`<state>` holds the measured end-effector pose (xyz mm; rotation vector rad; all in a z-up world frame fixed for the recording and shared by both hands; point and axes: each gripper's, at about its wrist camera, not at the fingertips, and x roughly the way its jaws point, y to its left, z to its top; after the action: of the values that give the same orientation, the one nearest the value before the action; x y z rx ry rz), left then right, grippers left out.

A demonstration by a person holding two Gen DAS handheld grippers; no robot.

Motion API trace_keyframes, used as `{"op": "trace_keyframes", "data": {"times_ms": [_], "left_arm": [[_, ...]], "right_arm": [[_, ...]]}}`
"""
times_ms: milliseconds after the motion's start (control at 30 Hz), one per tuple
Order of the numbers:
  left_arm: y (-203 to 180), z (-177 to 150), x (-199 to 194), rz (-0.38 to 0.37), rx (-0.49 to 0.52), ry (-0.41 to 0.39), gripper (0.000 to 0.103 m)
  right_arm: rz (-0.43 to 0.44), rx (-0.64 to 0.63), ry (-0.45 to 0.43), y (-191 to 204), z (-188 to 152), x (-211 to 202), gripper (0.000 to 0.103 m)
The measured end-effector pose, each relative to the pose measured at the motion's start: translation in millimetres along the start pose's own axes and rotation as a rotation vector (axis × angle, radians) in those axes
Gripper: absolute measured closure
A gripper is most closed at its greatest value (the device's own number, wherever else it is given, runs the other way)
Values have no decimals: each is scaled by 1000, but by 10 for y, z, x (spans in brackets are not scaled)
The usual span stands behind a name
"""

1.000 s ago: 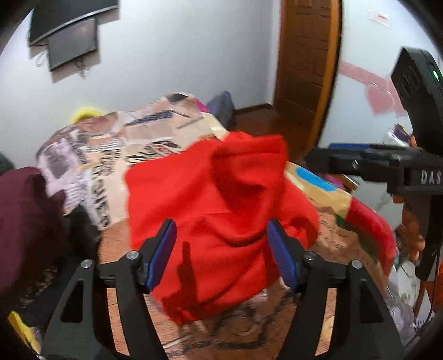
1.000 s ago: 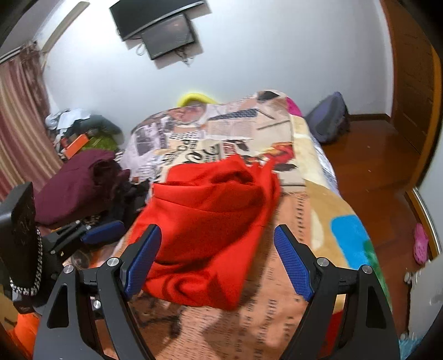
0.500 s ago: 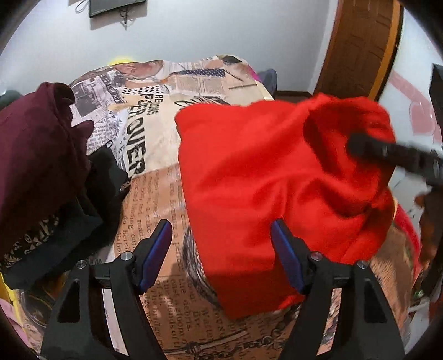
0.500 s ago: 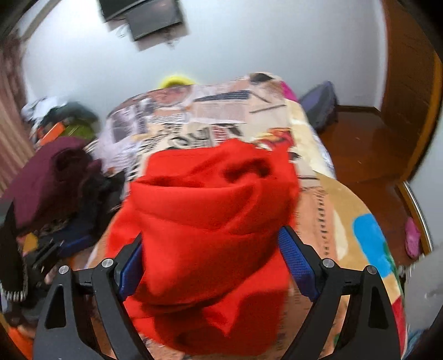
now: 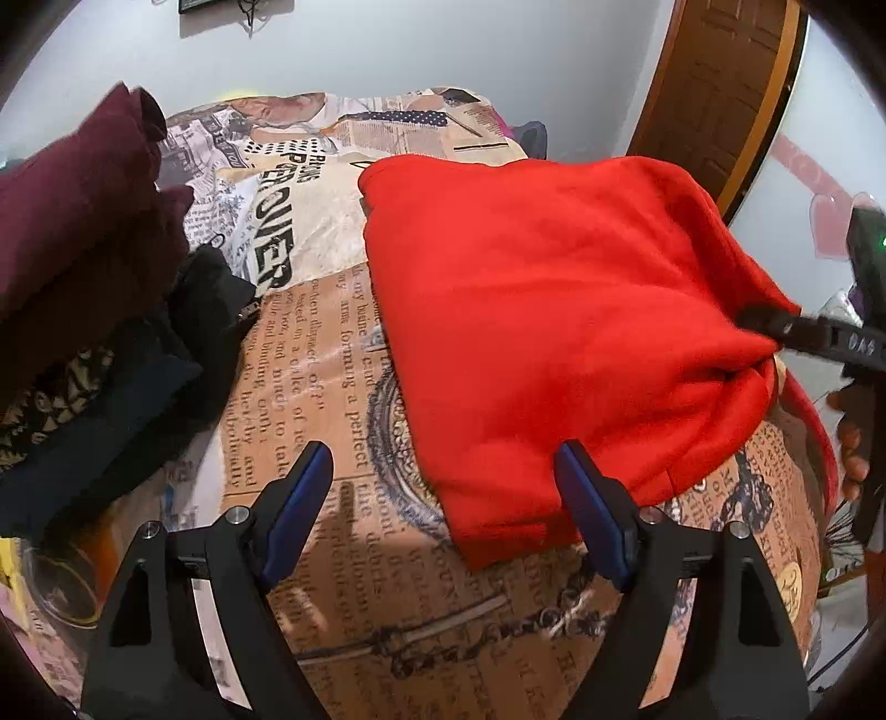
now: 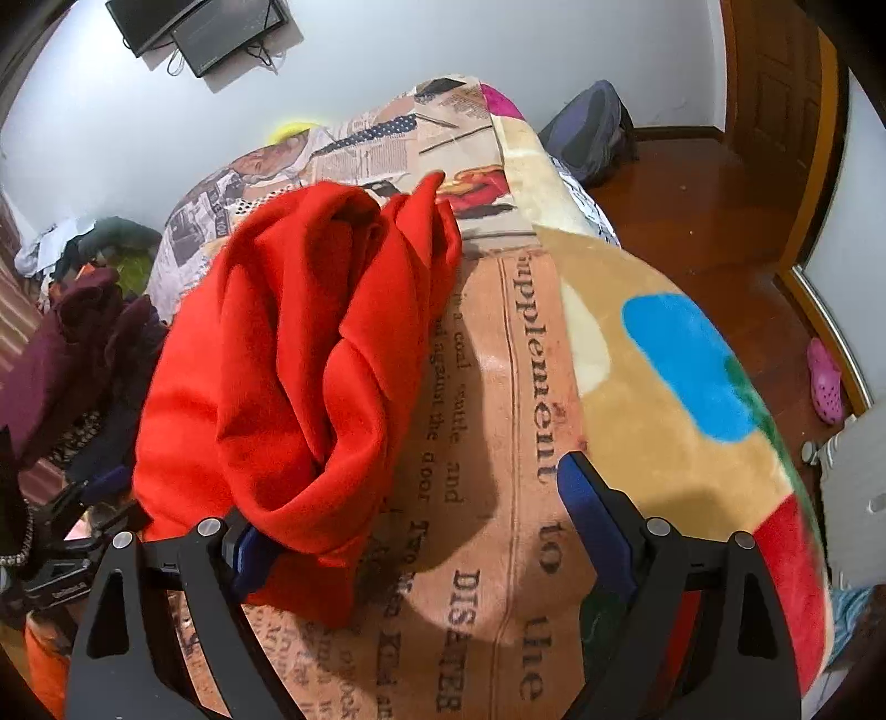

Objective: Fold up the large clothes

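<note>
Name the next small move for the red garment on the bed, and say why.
Probably draw both claws back clear of the red garment. It already lies folded on the newspaper-print bedspread. The left claw is opening with nothing pinched, and the right claw stands wide, with cloth only draped over one pad.

A pale grey-white painted wall (image 6: 454,44) closes the far side of the room, with a dark flat screen (image 6: 221,33) mounted high on it, cables hanging below. A bed under a newspaper-print blanket in tan and cream (image 6: 498,387) fills the middle. A glossy reddish-brown wooden floor (image 6: 709,221) lies beside it, where a dark backpack (image 6: 592,133) leans at the wall and a pink clog (image 6: 825,382) sits. A brown panelled wooden door (image 5: 720,88) stands near the corner.
</note>
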<state>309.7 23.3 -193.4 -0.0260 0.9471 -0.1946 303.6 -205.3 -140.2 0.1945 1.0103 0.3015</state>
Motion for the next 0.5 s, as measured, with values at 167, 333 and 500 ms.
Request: {"op": "trace_keyframes", "data": {"times_ms": [167, 333, 500], "left_arm": [[-10, 79, -172, 84, 38, -43, 21], [109, 294, -203, 95, -28, -69, 21], [199, 465, -12, 35, -99, -40, 21]], "right_arm": [[24, -38, -65, 164, 104, -253, 13], [121, -52, -93, 372, 206, -289, 13], [129, -49, -79, 487, 309, -61, 13]]}}
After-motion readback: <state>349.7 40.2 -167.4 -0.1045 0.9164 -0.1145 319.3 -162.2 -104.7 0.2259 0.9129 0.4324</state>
